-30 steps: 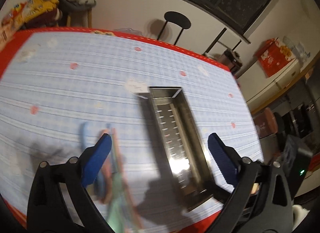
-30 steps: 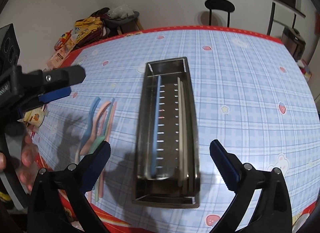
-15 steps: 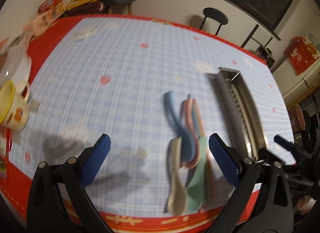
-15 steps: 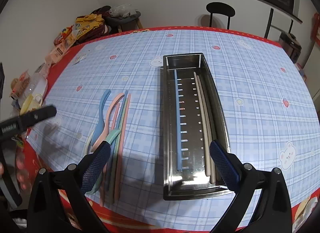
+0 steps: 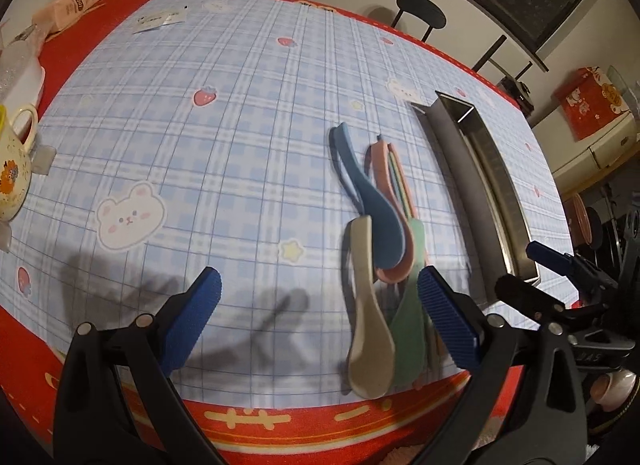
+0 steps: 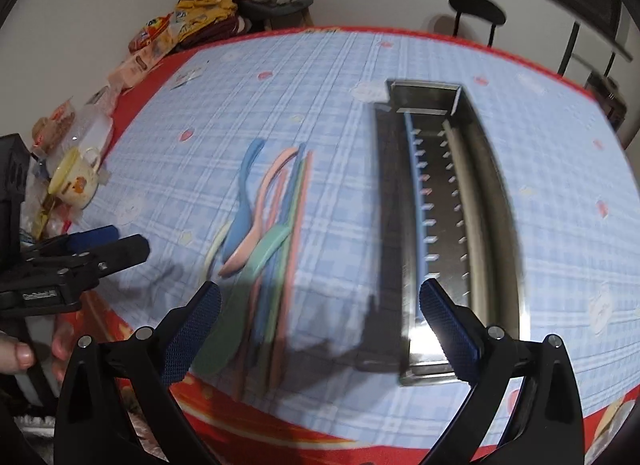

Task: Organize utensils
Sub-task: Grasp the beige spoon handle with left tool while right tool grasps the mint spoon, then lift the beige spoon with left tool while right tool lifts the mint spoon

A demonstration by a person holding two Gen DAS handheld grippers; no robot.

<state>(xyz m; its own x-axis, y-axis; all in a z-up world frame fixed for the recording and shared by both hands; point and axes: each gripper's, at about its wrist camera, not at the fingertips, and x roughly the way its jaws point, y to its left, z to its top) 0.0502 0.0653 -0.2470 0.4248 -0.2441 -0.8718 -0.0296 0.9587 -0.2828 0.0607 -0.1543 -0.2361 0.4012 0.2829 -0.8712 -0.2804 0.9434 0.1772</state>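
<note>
Four spoons [image 5: 376,249] beside tray [image 5: 486,185]; chopsticks blurred, perhaps four.

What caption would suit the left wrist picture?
Open left claw hovers near pastel spoons lying beside a steel tray.

Tablecloth [image 5: 224,153]: light blue/white plaid, red border with cream marks, printed white bears, red strawberries, yellow stars. Spoons at 3 o'clock of the left view: blue spoon [image 5: 374,201], pink spoon [image 5: 394,271], mint green spoon [image 5: 410,325], beige spoon [image 5: 368,341]. Tray [image 6: 452,225]: bare steel, grey, one blue stick [image 6: 416,201] inside. Both grippers: black frames, blue ribbed pads [image 5: 192,315]. Mug [image 6: 76,179] at 9 o'clock in the right view: cream-yellow with orange print.
</note>
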